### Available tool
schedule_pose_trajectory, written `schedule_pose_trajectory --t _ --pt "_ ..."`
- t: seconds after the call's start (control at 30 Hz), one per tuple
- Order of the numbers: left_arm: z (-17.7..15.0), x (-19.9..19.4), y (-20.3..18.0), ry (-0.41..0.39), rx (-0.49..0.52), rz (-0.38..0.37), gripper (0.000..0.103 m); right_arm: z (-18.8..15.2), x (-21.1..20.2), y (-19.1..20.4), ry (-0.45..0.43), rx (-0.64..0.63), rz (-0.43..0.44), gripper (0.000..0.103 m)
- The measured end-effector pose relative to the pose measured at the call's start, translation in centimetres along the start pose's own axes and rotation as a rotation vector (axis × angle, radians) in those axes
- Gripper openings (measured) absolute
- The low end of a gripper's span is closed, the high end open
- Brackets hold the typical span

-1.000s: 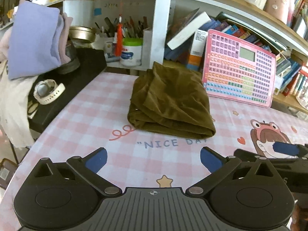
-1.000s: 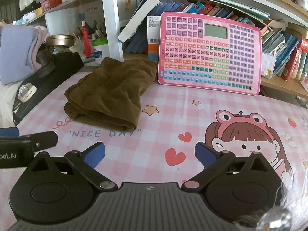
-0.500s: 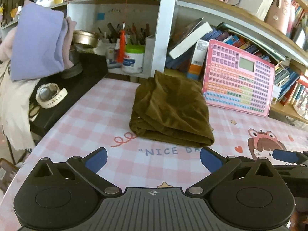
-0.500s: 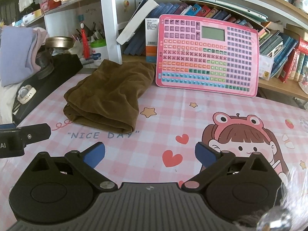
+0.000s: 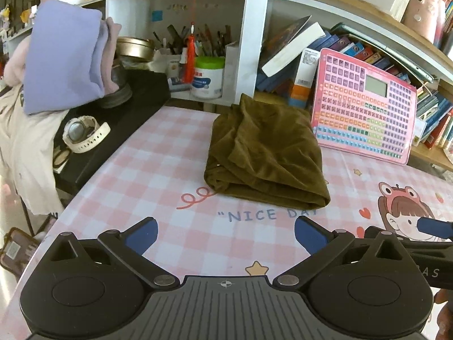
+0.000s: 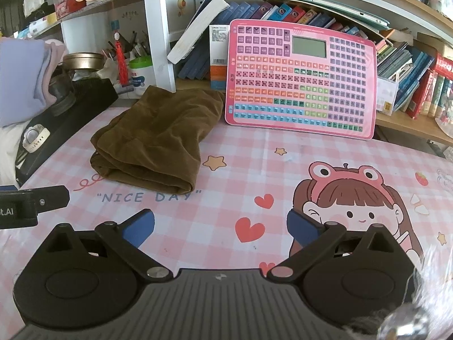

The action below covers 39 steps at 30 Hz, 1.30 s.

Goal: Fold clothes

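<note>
A brown velvety garment lies folded into a compact stack on the pink checked tablecloth, towards the back of the table; it also shows in the right wrist view at centre left. My left gripper hovers open above the near part of the table, well short of the garment, with nothing between its blue pads. My right gripper is open too, empty, over the hearts printed on the cloth. Each gripper's black body shows at the edge of the other's view.
A pink keyboard toy leans against the bookshelf behind the garment. On the left, a black stand holds a white watch and a lavender cloth pile. A white tub and pens fill the shelf nook.
Both grippers have drawn back and up from the garment, so it looks smaller and farther. The garment has not moved, and both grippers stay open.
</note>
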State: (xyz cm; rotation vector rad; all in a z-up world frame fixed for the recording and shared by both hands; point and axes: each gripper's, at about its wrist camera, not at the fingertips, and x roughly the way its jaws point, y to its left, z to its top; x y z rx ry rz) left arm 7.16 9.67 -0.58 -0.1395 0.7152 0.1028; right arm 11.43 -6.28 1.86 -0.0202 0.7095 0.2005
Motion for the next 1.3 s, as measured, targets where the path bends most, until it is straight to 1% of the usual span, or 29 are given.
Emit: schedule_pose_trajectory --t 0.43,0.83,1.17,1.3 --pt "0.27 -0.24 -0.38 -0.014 0.003 -0.021 0.103 0.13 0.43 -0.13 0.011 0.004 0.003 0.101" --pt "0.34 -0.09 -0.27 -0.006 -0.001 -0.014 0.103 0.22 0.58 -0.06 0.015 0.003 0.010 0.101" --pt "-0.16 -0.04 -0.52 -0.016 0.012 -0.010 0.103 0.14 0.78 -0.14 0.028 0.012 0.013 0.101" --pt "-0.19 -0.08 -0.59 -0.016 0.016 -0.025 0.103 0.13 0.91 -0.16 0.032 0.014 0.012 0.101"
